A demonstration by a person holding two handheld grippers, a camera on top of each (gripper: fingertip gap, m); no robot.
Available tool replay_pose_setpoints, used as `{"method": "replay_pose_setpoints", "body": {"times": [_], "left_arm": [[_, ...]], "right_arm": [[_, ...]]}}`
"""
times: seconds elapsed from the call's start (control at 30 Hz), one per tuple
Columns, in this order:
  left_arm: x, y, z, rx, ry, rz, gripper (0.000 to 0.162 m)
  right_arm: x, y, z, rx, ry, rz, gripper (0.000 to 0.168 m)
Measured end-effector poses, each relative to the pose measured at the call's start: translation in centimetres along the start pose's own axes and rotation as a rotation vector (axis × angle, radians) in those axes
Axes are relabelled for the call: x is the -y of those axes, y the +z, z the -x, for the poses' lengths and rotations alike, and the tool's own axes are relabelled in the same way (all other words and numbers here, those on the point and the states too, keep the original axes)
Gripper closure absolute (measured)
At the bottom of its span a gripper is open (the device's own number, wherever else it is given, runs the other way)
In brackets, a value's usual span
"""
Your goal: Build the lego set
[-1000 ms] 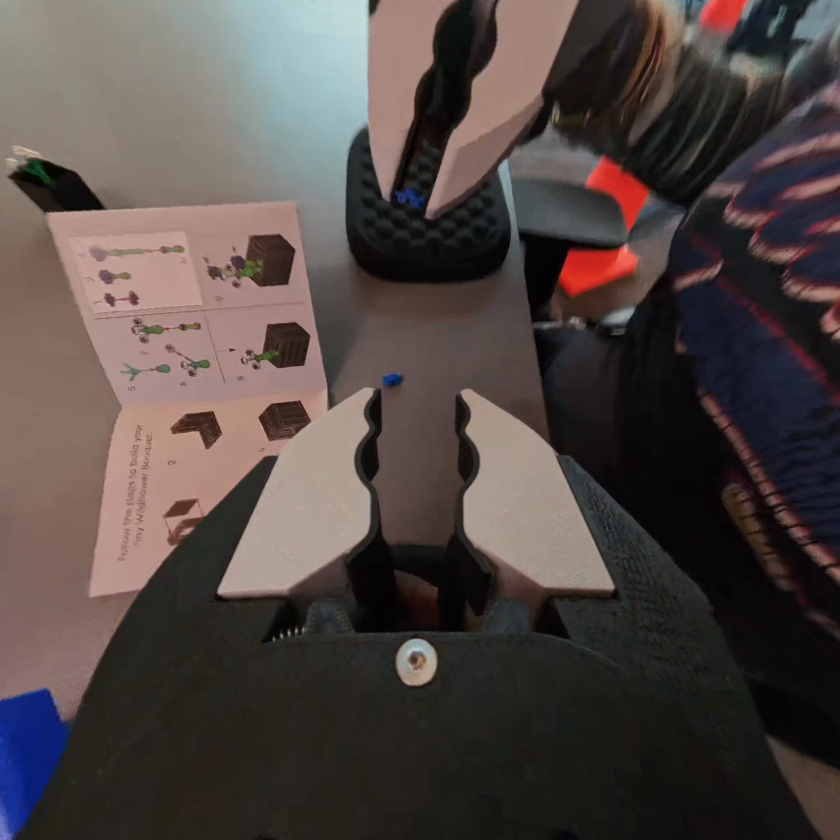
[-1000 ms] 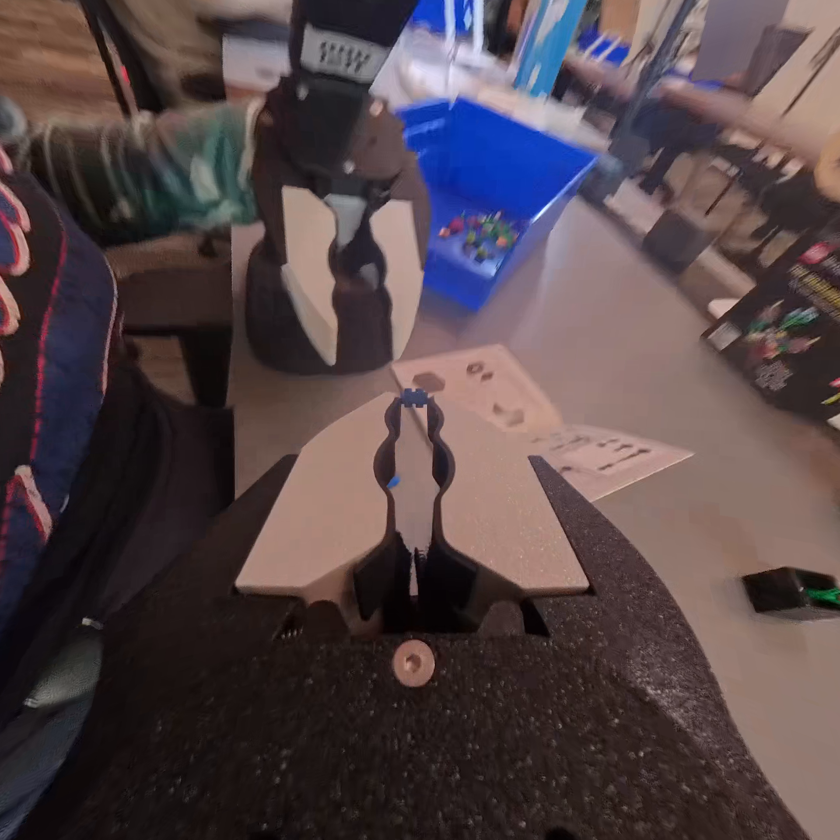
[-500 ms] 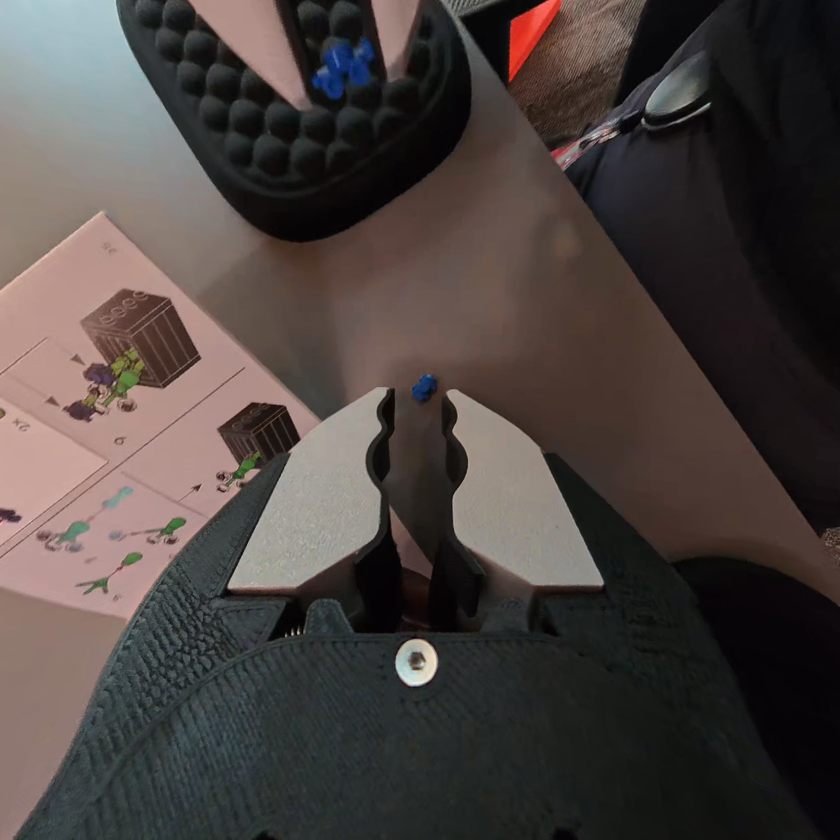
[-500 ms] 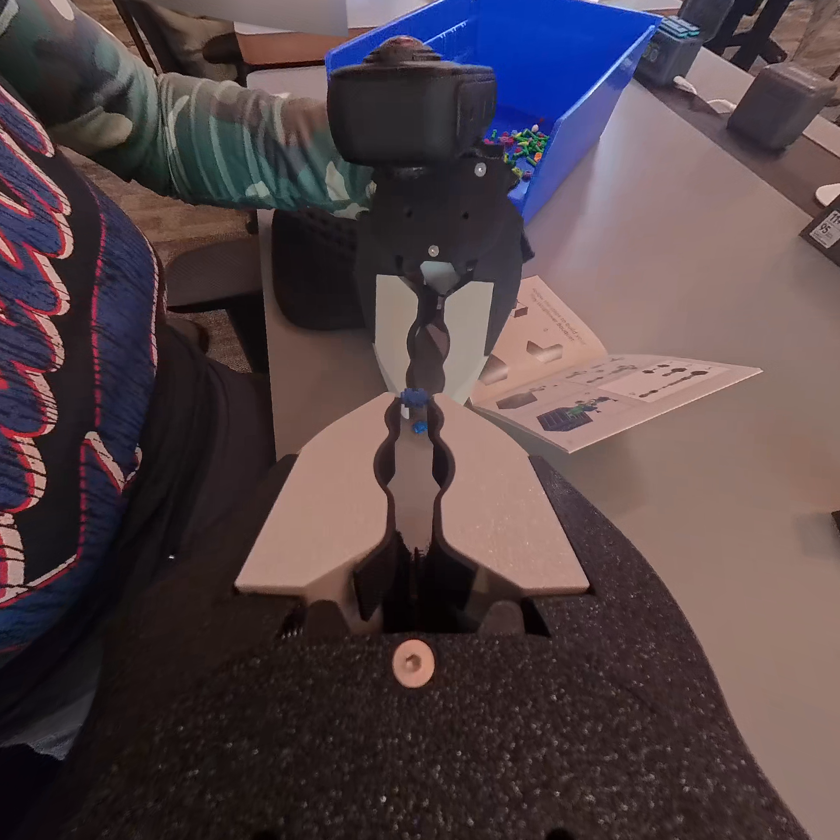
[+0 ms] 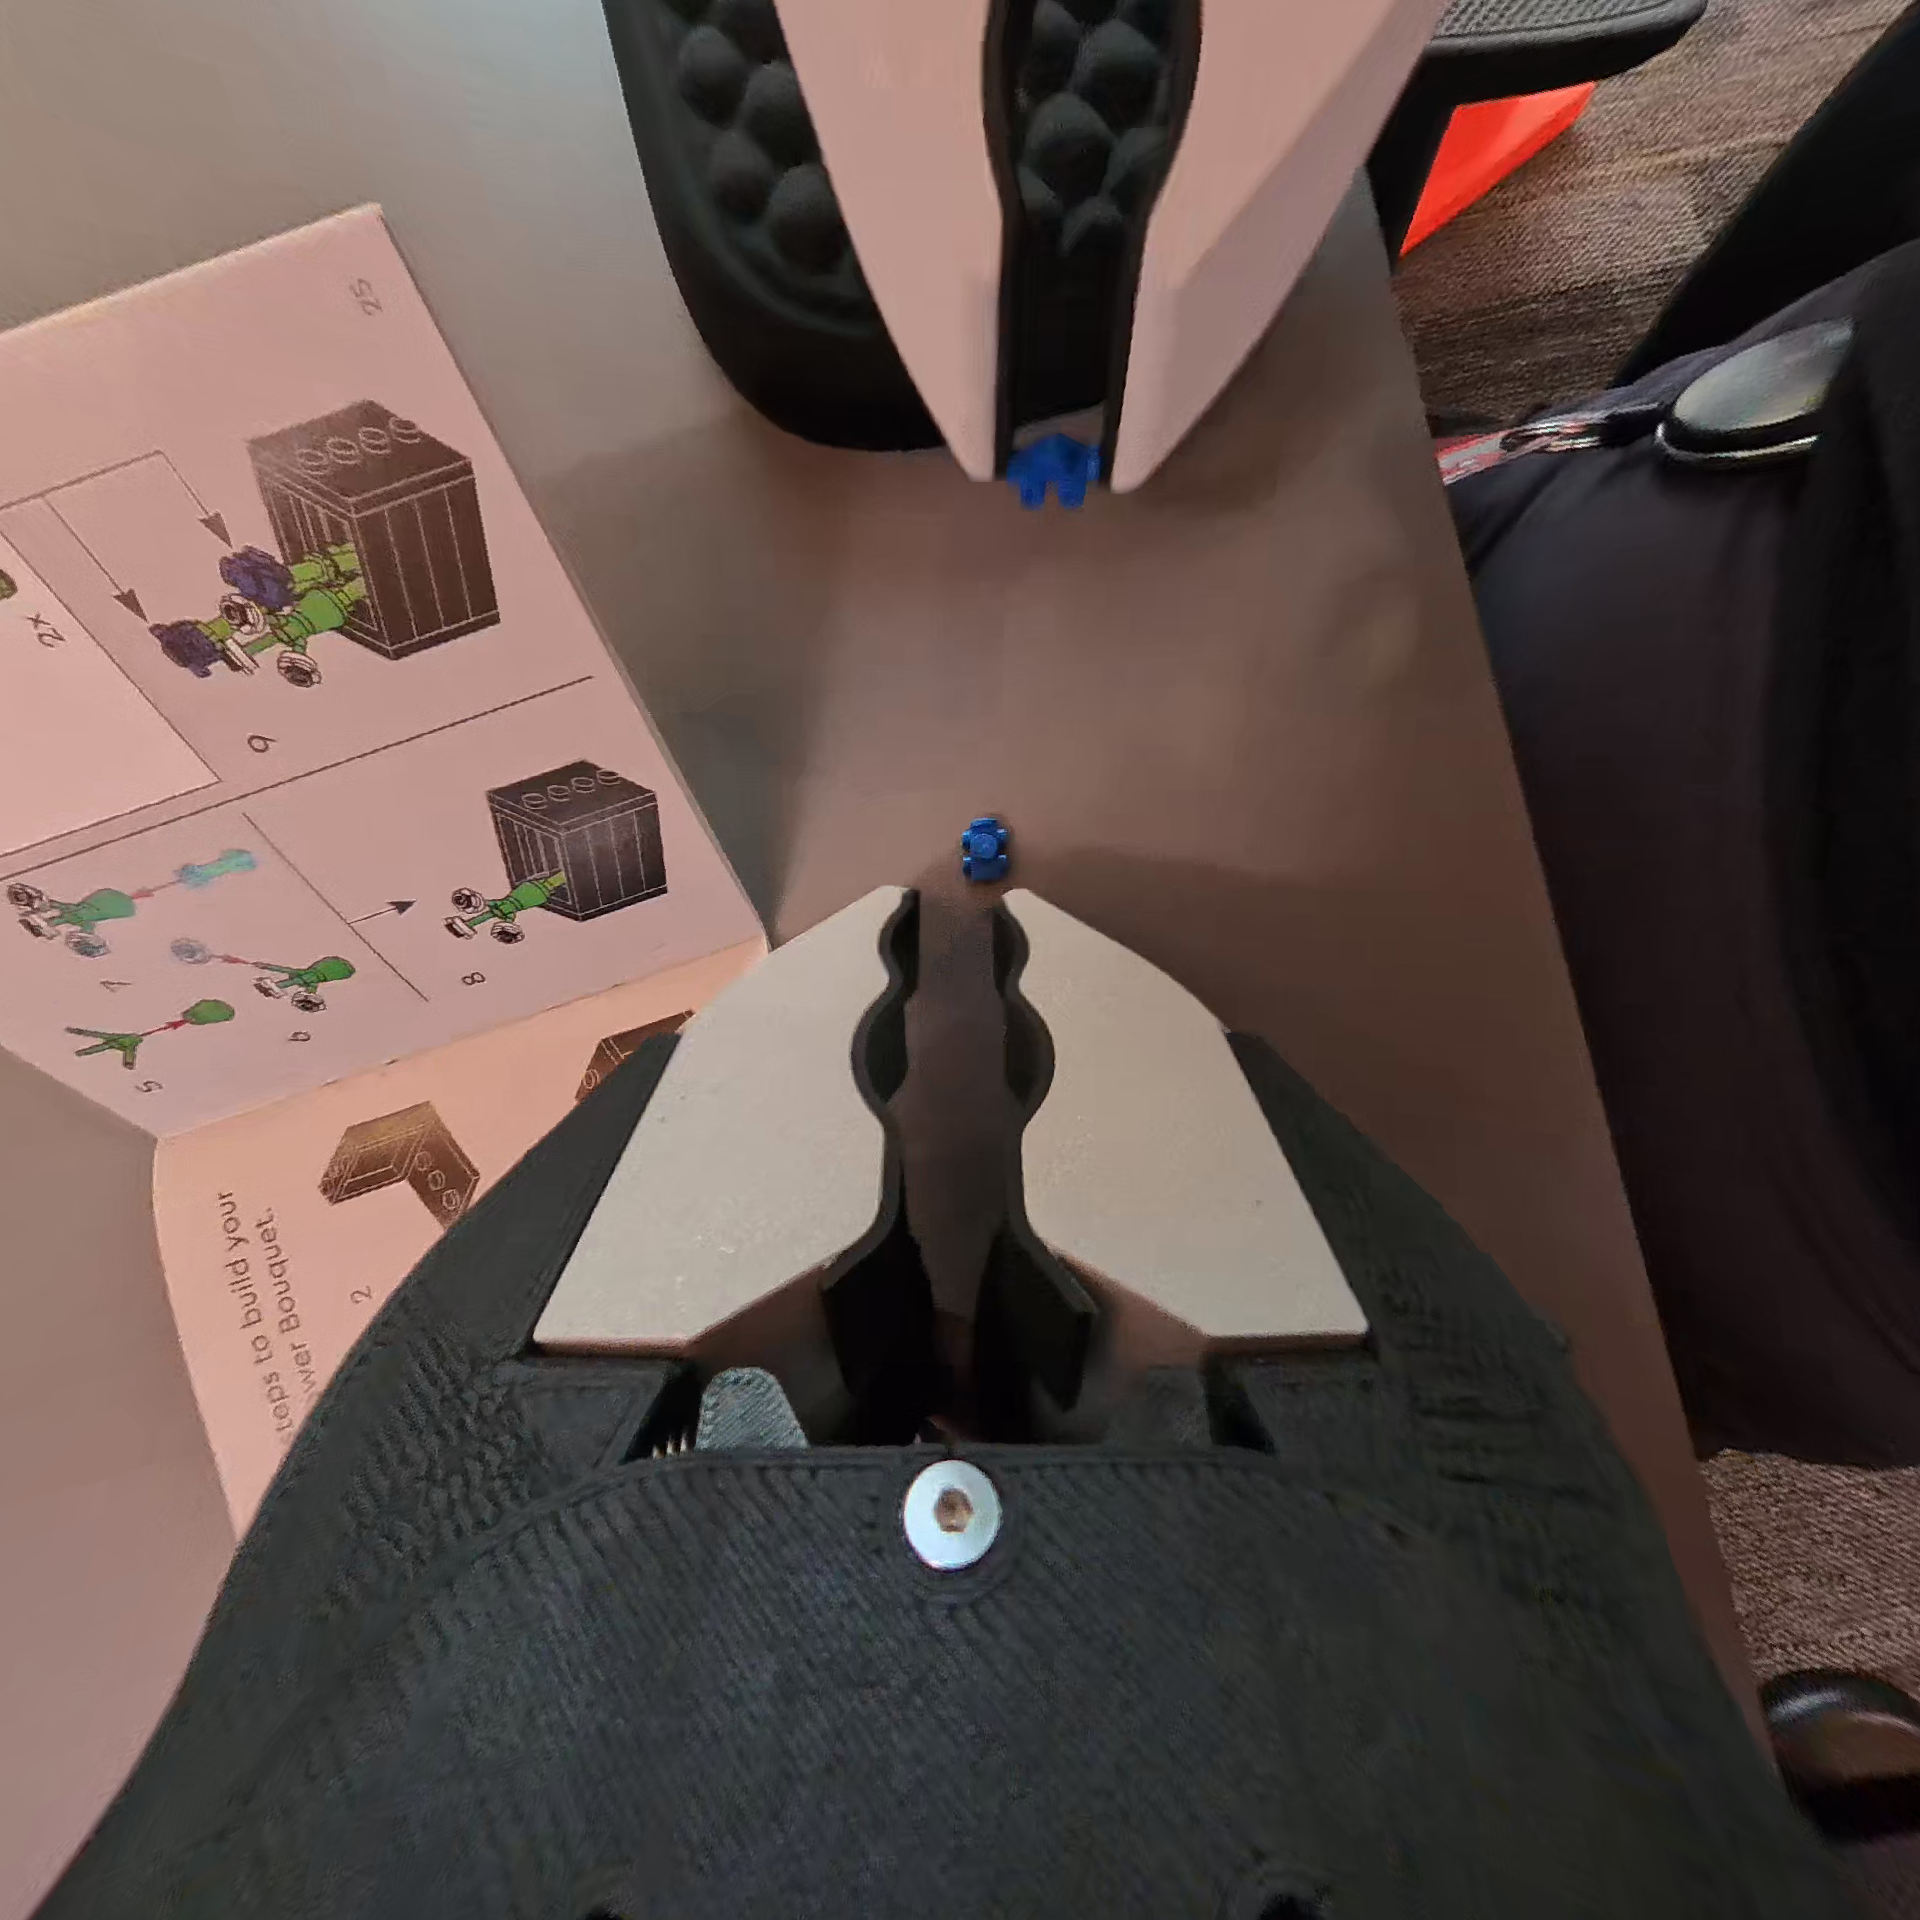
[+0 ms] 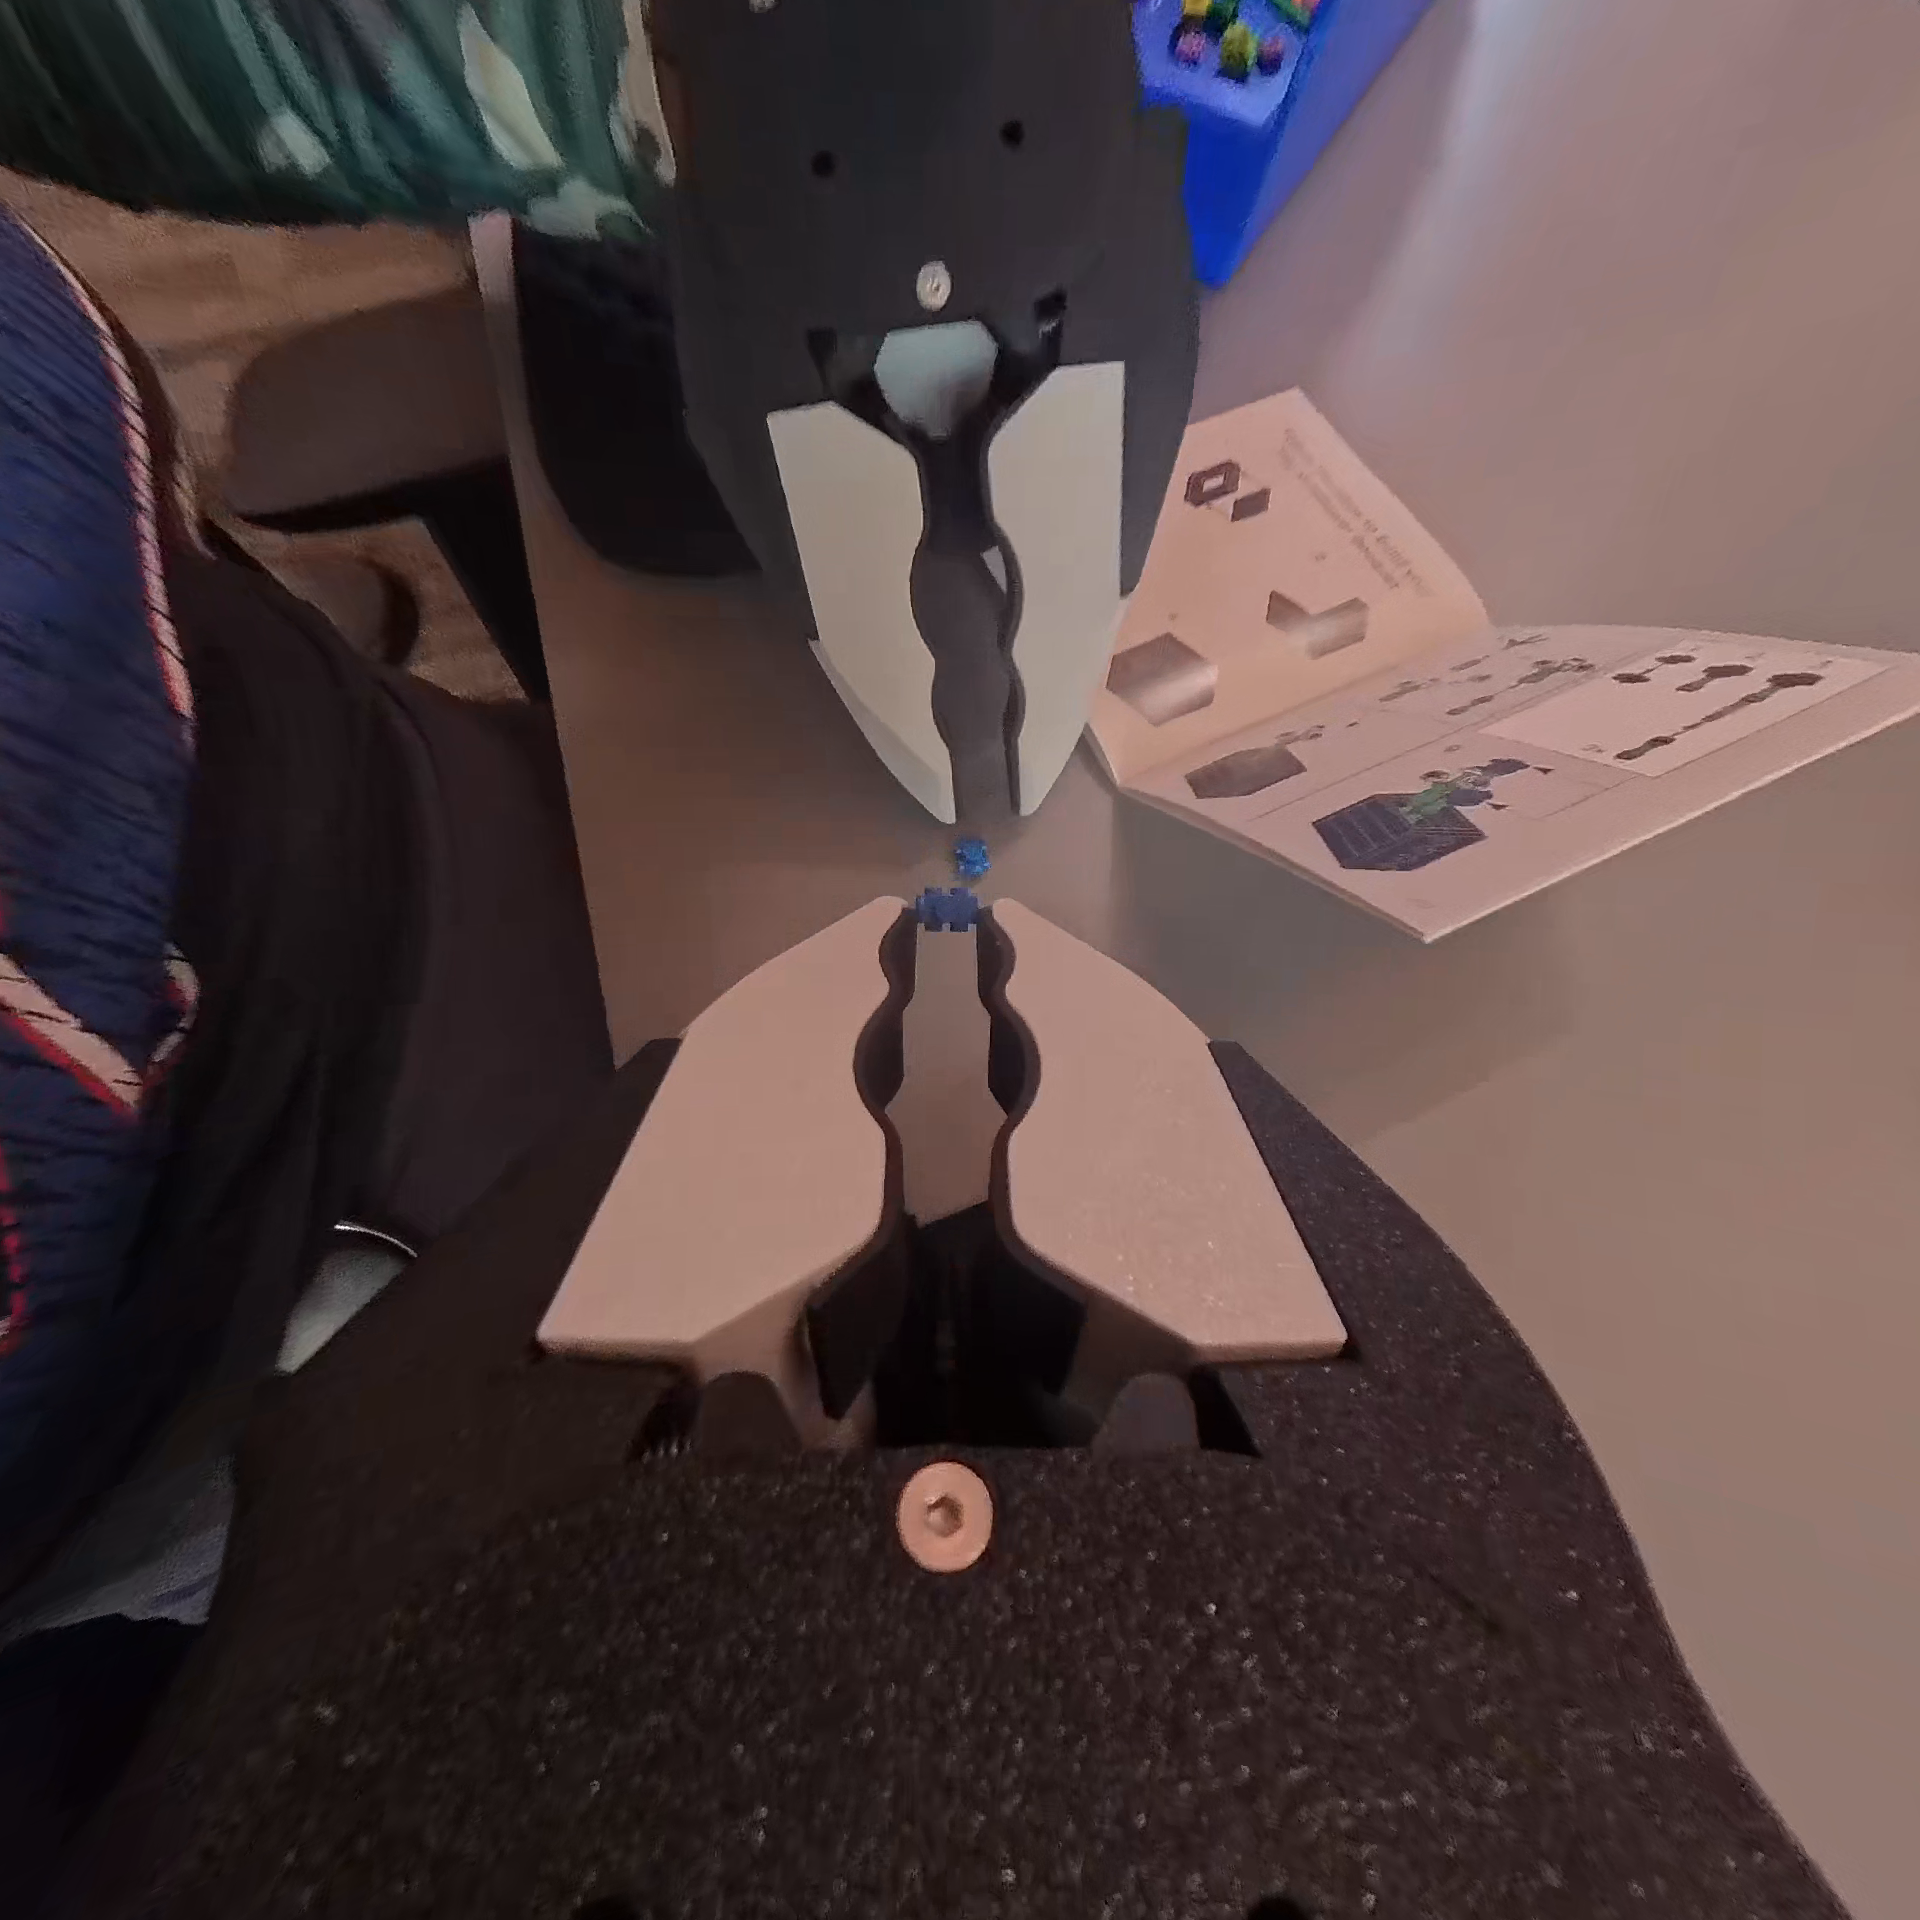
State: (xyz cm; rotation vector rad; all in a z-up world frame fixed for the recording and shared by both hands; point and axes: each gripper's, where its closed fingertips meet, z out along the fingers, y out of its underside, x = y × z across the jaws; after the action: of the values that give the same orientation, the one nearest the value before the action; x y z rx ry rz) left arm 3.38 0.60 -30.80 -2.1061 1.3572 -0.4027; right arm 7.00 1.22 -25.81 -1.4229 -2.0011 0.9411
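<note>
A small blue flower piece [image 5: 985,850] lies on the grey table [image 5: 1143,675], just ahead of my left gripper [image 5: 954,902]. That gripper is open by a narrow gap and holds nothing. My right gripper [image 6: 945,906] is shut on a second blue flower piece [image 6: 943,910], held at the very fingertips. The two grippers point tip to tip, with the loose piece [image 6: 972,855] between them. In the left wrist view the right gripper [image 5: 1051,473] comes in from the top with its held piece [image 5: 1051,486].
An open instruction booklet [image 5: 312,727] lies left of my left gripper; it also shows in the right wrist view [image 6: 1455,748]. A black foam pad [image 5: 748,208] sits behind the right gripper. A blue bin [image 6: 1247,156] of loose pieces stands far back. A person sits at the table edge. Some 7 centimetres of space lies between my two pairs of fingers.
My right gripper has come closer to the loose piece, carrying its blue piece. My left gripper's gap has narrowed and its tips have neared the loose piece.
</note>
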Motion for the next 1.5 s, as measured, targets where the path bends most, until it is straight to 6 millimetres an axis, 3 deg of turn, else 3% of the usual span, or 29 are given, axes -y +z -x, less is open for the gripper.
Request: {"method": "replay_pose_setpoints", "body": {"times": [0.23,0.47,0.9,1.27,1.5], "left_arm": [[-0.1,0.0,-0.6,-0.078,-0.004,-0.031,0.152],[0.0,0.0,-0.6,-0.082,0.001,-0.05,0.154],[0.8,-1.0,-0.2,-0.061,-0.024,-0.156,0.153],[0.8,-1.2,0.0,-0.065,-0.051,-0.166,0.152],[0.7,-1.5,0.6,-0.046,-0.084,-0.179,0.143]], "right_arm": [[-0.8,3.5,0.3,0.002,-0.062,0.109,0.157],[-1.1,4.9,-0.3,-0.027,-0.083,0.194,0.157],[-1.5,5.2,-0.5,-0.039,-0.137,0.334,0.157],[-1.6,5.4,-0.5,-0.016,-0.143,0.351,0.157],[-1.8,5.5,-0.5,-0.007,-0.143,0.364,0.157]]}}
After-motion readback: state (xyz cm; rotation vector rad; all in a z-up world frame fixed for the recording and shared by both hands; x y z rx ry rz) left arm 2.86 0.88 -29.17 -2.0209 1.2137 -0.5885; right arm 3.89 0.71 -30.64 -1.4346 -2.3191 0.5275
